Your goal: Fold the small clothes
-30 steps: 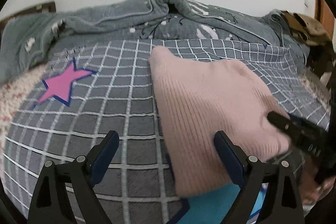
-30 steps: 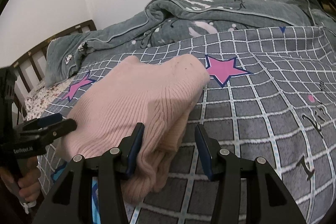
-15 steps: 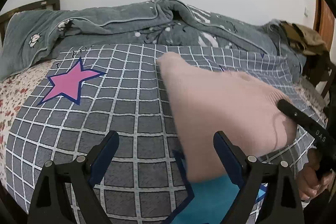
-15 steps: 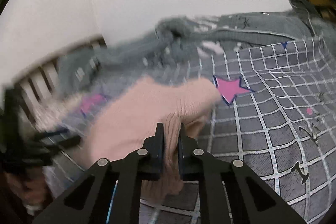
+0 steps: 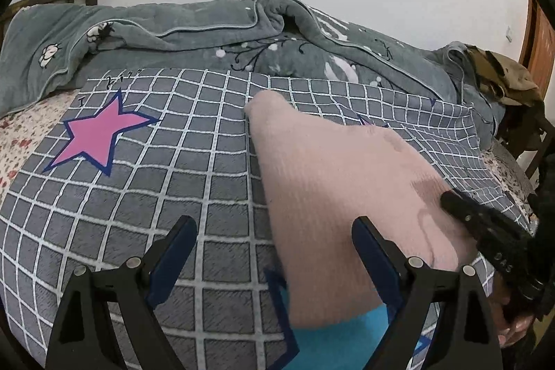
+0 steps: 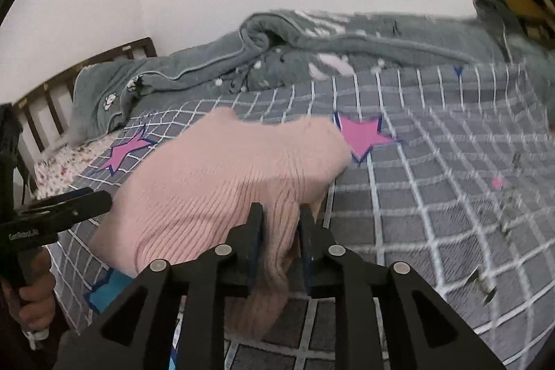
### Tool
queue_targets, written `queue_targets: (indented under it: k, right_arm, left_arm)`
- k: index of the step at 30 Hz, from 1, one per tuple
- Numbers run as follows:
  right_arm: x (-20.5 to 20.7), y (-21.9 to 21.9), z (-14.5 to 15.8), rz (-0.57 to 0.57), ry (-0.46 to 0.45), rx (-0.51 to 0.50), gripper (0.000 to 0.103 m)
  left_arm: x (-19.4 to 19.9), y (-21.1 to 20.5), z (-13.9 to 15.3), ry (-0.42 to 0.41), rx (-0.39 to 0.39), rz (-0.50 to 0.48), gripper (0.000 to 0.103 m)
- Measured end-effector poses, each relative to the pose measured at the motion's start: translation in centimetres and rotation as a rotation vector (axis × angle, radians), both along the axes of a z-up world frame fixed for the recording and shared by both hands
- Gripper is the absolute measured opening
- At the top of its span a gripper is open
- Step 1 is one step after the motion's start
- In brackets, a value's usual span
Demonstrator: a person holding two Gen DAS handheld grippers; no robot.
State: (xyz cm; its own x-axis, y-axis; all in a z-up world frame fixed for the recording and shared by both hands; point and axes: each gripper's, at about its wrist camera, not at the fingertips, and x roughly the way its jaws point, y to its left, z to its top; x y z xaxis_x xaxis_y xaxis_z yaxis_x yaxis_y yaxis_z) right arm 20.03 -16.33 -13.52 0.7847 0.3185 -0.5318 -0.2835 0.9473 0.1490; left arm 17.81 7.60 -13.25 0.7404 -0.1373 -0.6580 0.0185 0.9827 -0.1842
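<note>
A pink ribbed knit garment lies folded on the grey checked bedspread; it also shows in the right wrist view. My right gripper is shut on the garment's near right edge and lifts it slightly; it shows in the left wrist view at the garment's right side. My left gripper is open and empty, just above the bedspread at the garment's near left edge; it shows in the right wrist view at the left.
A crumpled grey quilt lies along the back of the bed. A wooden headboard stands at the left. A brown garment lies at the far right. Pink stars mark the bedspread. A blue patch lies under the garment.
My right gripper closed on the pink garment's edge and raised it a little. My left gripper stayed open and pulled back slightly.
</note>
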Motion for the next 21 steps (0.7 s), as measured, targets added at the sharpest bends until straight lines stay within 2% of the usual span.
queue_targets:
  k: [4, 9, 11, 15, 21]
  right_arm:
    - [0.4, 0.5, 1.0, 0.002, -0.042, -0.037, 0.031]
    - [2.0, 0.6, -1.4, -0.006, 0.037, -0.076, 0.031]
    - [2.0, 0.1, -2.1, 0.002, 0.049, -0.045, 0.031]
    - [2.3, -0.5, -1.1, 0.016, 0.048, -0.005, 0.032]
    - [3.4, 0.2, -0.1, 0.013, 0.025, -0.045, 0.032]
  left_arm:
    - [1.1, -0.6, -0.1, 0.011, 0.006, 0.015, 0.091]
    - [1.8, -0.8, -1.0, 0.032, 0.005, 0.003, 0.093]
    - [1.9, -0.7, -0.9, 0.018, -0.002, -0.009, 0.093]
    - [3.0, -0.4, -0.4, 0.008, 0.011, -0.005, 0.093]
    - [5.3, 0.2, -0.2, 0.021, 0.018, 0.016, 0.090]
